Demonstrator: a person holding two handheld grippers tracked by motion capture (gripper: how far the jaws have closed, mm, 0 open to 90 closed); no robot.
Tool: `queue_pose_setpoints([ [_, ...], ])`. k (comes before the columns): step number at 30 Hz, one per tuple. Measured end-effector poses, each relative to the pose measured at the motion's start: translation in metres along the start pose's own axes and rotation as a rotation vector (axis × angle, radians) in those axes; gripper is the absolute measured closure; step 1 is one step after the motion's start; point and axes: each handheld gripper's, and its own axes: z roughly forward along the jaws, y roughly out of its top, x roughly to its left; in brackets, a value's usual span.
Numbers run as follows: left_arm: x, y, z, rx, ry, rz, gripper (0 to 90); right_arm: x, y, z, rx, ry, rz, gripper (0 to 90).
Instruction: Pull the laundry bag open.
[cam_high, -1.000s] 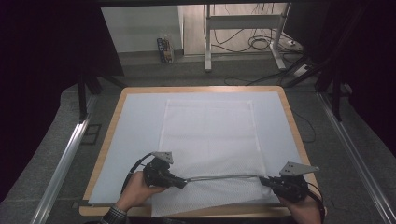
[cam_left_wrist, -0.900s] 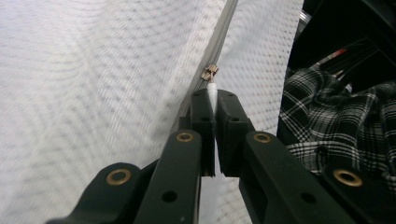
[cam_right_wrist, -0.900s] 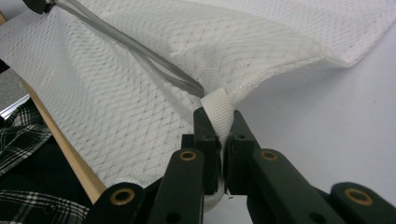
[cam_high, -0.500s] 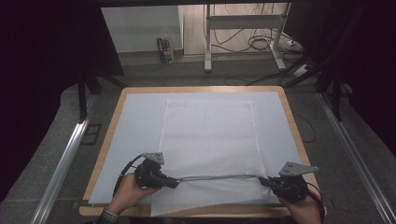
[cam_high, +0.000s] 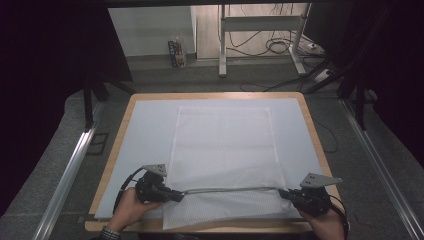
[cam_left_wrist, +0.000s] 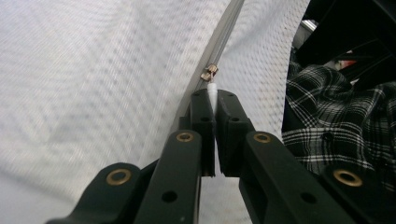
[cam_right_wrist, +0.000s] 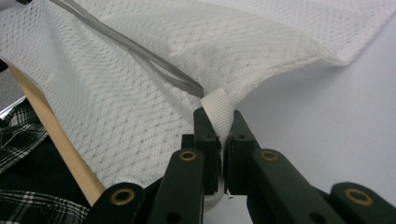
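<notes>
A white mesh bag (cam_high: 225, 145) lies flat on the white mat, its grey zipper (cam_high: 230, 189) running across near the front edge. My left gripper (cam_high: 176, 194) is at the zipper's left end. In the left gripper view it (cam_left_wrist: 214, 101) is shut on the small white pull tab (cam_left_wrist: 212, 89) hanging from the metal slider (cam_left_wrist: 209, 73). My right gripper (cam_high: 283, 193) is at the zipper's right end. In the right gripper view it (cam_right_wrist: 218, 122) is shut on a white webbing tab (cam_right_wrist: 215, 106) at the bag's corner, with the mesh (cam_right_wrist: 140, 70) lifted slightly.
The table has a wooden rim (cam_high: 119, 145) around the white mat (cam_high: 145, 130). Metal rails (cam_high: 70, 170) run along both sides on the grey floor. A desk frame (cam_high: 222, 45) with cables and a small box (cam_high: 177, 52) stand beyond the far edge.
My left gripper has slid leftward along the zipper line with the pull tab in it. The right gripper has stayed put on the webbing tab.
</notes>
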Motion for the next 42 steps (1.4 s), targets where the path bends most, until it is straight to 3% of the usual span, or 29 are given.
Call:
queue_pose_setpoints([
  [17,0.001,-0.013,-0.008,0.006,0.005,-0.008,87.2,-0.002,-0.001,-0.001,0.004,-0.004,0.003,85.2],
  [42,0.003,-0.033,-0.026,-0.024,0.059,-0.046,87.2,-0.002,-0.001,-0.001,0.009,-0.028,0.006,85.4],
])
